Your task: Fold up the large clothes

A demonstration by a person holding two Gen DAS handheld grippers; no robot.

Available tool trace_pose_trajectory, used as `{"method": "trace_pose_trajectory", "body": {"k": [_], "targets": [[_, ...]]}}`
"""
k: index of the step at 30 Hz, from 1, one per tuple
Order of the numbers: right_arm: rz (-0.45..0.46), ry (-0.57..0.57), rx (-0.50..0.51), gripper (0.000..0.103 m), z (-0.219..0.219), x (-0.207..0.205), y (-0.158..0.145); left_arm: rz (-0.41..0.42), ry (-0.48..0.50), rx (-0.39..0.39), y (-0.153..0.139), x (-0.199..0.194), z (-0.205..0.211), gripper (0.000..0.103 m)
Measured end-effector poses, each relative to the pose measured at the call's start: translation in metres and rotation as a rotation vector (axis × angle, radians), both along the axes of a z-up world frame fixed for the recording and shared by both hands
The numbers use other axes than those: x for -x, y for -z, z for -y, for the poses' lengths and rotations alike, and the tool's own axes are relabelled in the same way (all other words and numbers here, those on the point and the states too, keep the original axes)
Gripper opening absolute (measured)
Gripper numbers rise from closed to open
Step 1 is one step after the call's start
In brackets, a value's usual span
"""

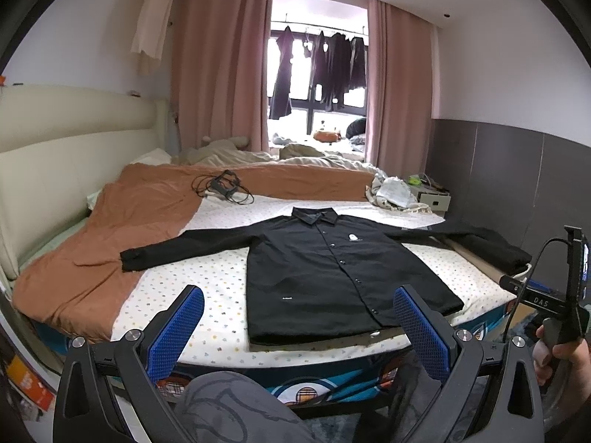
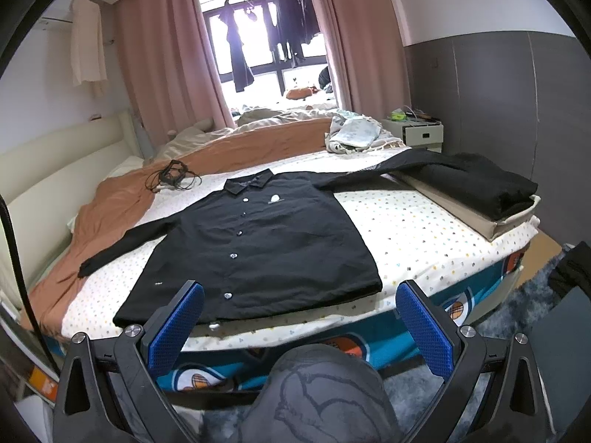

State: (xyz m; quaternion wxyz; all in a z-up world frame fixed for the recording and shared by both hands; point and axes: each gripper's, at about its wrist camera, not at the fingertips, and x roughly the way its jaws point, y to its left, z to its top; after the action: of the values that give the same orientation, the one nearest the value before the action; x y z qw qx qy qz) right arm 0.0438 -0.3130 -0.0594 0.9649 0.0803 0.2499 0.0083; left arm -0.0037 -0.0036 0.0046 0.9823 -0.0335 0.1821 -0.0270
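Note:
A black long-sleeved button shirt (image 1: pixel 332 269) lies flat and face up on the bed, collar away from me, sleeves spread out to both sides. It also shows in the right wrist view (image 2: pixel 258 243). My left gripper (image 1: pixel 299 295) is open and empty, held above the bed's near edge in front of the shirt's hem. My right gripper (image 2: pixel 301 291) is open and empty, held just short of the hem. The right gripper's body shows in the left wrist view (image 1: pixel 569 295), held in a hand at the right edge.
The bed has a white dotted sheet (image 1: pixel 207 280) and an orange blanket (image 1: pixel 122 221) on the left. A black cable bundle (image 1: pixel 221 184) lies beyond the shirt. Folded dark clothes (image 2: pixel 491 188) are stacked at the bed's right corner. My knee (image 2: pixel 325 387) is below the grippers.

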Motion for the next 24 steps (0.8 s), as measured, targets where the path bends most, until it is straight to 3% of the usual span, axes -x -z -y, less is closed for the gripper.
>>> {"method": "trace_pose_trajectory", "body": {"k": [24], "targets": [[0.005, 0.001, 0.005, 0.103, 0.002, 0.001, -0.002, 0.031, -0.012, -0.014, -0.007, 0.015, -0.004, 0.102]]}}
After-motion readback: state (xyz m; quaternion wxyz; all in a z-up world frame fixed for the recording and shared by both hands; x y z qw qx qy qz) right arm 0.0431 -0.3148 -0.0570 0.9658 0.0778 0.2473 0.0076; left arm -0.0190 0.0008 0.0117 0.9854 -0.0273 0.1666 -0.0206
